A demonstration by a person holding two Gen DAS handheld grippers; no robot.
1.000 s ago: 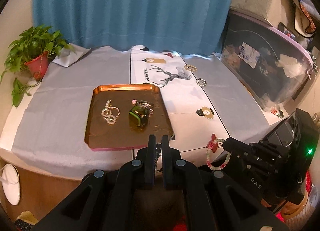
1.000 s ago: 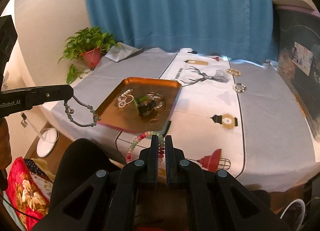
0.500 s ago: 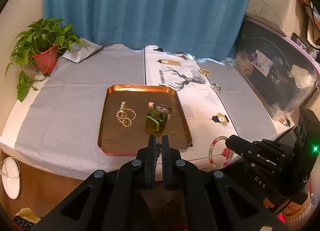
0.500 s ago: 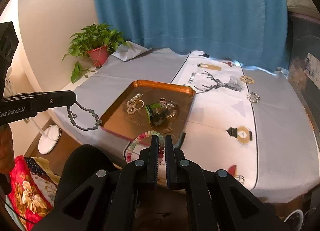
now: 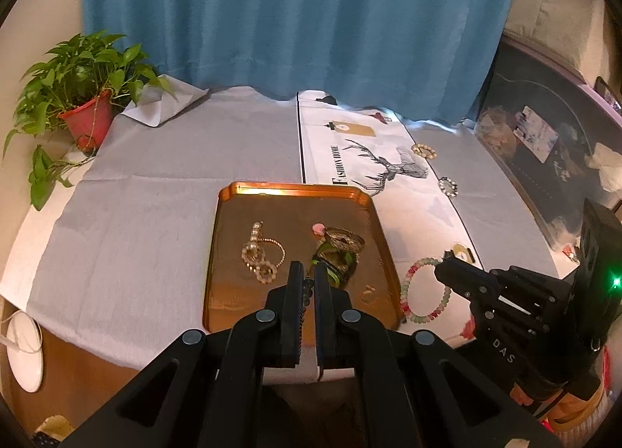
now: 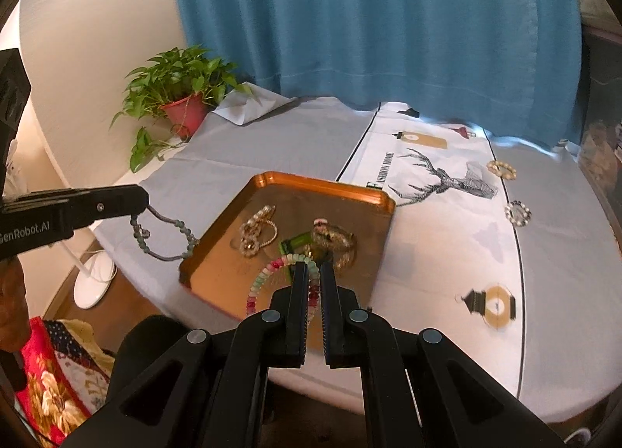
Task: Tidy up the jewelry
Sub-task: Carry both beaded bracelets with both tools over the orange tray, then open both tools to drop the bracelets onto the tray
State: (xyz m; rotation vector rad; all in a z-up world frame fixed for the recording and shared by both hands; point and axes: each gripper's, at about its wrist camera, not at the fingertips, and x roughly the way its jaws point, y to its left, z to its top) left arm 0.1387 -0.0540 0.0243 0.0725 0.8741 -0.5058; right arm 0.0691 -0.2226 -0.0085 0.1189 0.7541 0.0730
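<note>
Tangled pieces (image 5: 339, 250) on the copper tray (image 5: 221, 253), too small to identify.

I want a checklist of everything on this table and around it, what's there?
Surface: table under a grey cloth with a white deer-print runner.
Job's things: copper tray holding gold jewellery and a green piece; two bracelets on the runner.
Clutter: nothing seen.
Tongs: left tongs shut on a grey-green bead bracelet; right tongs shut on a pastel bead bracelet.
Cables: nothing seen.
Surroundings: blue curtain, potted plant, storage bin at right.
</note>
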